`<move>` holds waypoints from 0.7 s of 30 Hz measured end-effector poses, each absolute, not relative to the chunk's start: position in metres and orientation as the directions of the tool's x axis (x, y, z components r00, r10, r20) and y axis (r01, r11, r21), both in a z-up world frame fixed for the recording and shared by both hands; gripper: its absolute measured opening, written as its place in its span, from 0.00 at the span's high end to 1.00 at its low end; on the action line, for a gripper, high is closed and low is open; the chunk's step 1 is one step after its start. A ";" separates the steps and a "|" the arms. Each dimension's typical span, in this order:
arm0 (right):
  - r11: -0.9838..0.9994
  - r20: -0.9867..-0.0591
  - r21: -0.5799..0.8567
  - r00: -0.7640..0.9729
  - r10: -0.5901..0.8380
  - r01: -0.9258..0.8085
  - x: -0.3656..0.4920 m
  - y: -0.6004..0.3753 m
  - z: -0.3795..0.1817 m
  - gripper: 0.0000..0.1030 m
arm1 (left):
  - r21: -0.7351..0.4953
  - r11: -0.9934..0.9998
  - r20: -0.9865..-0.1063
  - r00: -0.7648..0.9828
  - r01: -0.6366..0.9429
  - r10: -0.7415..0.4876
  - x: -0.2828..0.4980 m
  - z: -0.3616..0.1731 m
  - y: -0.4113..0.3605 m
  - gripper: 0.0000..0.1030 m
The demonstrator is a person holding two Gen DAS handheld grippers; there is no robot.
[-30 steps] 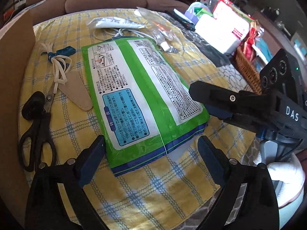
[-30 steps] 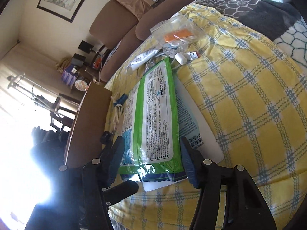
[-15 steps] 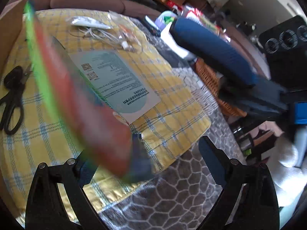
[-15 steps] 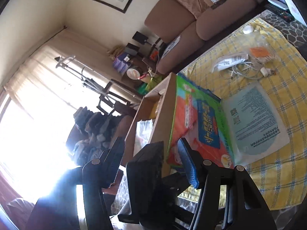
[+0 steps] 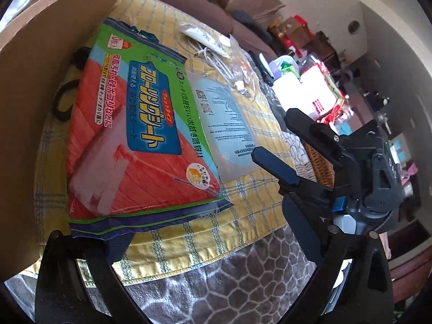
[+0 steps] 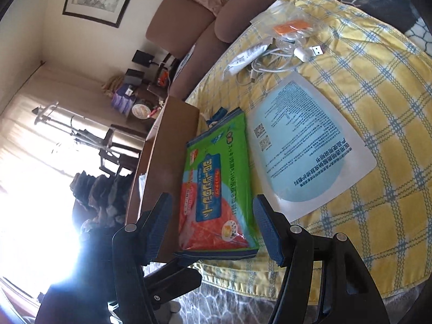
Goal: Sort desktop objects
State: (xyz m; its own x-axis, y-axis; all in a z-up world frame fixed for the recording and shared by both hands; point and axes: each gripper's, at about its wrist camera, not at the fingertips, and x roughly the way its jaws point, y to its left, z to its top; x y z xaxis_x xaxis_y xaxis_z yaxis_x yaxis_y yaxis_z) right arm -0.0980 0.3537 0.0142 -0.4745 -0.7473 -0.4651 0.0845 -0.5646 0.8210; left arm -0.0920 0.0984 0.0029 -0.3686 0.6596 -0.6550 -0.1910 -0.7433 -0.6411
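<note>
The wipes pack (image 5: 140,140), green-edged with a red front, lies face up on the yellow checked cloth (image 5: 251,202) and leans left against a cardboard box flap (image 5: 35,94). My left gripper (image 5: 205,224) stands wide at the pack's near seam, its jaws closing. That seam overlaps the left finger, and no pad presses it. In the right wrist view the pack (image 6: 216,189) shows between the fingers of my right gripper (image 6: 212,202), whose jaws are opening. The left wrist view shows the right gripper (image 5: 271,135) apart from the pack, over a white leaflet (image 5: 226,124).
Black scissors (image 5: 63,102) peek out between pack and flap. A white cable (image 6: 275,59), a white tube (image 6: 248,54) and a clear bag with an orange item (image 6: 291,27) lie at the cloth's far end. A wicker basket (image 5: 321,167) stands to the right.
The pack lay printed back up, was tipped on edge, and now lies red face up against the box flap. The white leaflet beneath it is uncovered. The right gripper has drawn back.
</note>
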 end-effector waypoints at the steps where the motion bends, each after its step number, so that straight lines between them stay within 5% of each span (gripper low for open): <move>1: -0.553 -0.455 0.828 -0.467 -0.758 0.090 -0.099 0.351 0.013 0.37 | -0.646 -0.740 -0.649 -0.374 -0.189 0.662 -0.092 0.001 0.097 0.14; 2: -0.544 -0.450 0.834 -0.460 -0.766 0.091 -0.100 0.349 0.012 0.37 | -0.653 -0.734 -0.645 -0.372 -0.186 0.668 -0.093 -0.001 0.098 0.20; 5: -0.509 -0.435 0.858 -0.439 -0.786 0.063 -0.103 0.347 0.005 0.37 | -0.650 -0.736 -0.650 -0.364 -0.188 0.667 -0.095 -0.003 0.098 0.56; 8: -0.489 -0.426 0.871 -0.432 -0.795 0.040 -0.103 0.351 0.000 0.37 | -0.656 -0.732 -0.649 -0.357 -0.183 0.671 -0.095 -0.001 0.101 0.71; 21: -0.507 -0.481 0.860 -0.427 -0.765 -0.059 -0.085 0.384 -0.007 0.36 | -0.652 -0.693 -0.625 -0.300 -0.307 0.721 -0.079 0.016 0.153 0.69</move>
State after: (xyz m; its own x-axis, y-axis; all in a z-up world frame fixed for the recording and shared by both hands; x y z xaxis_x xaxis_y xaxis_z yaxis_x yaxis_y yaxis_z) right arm -0.0847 0.3837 -0.0066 -0.4274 -0.7655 -0.4811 -0.0587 -0.5075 0.8597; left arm -0.0793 0.1528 0.0164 -0.2999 0.7208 -0.6249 -0.3068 -0.6931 -0.6523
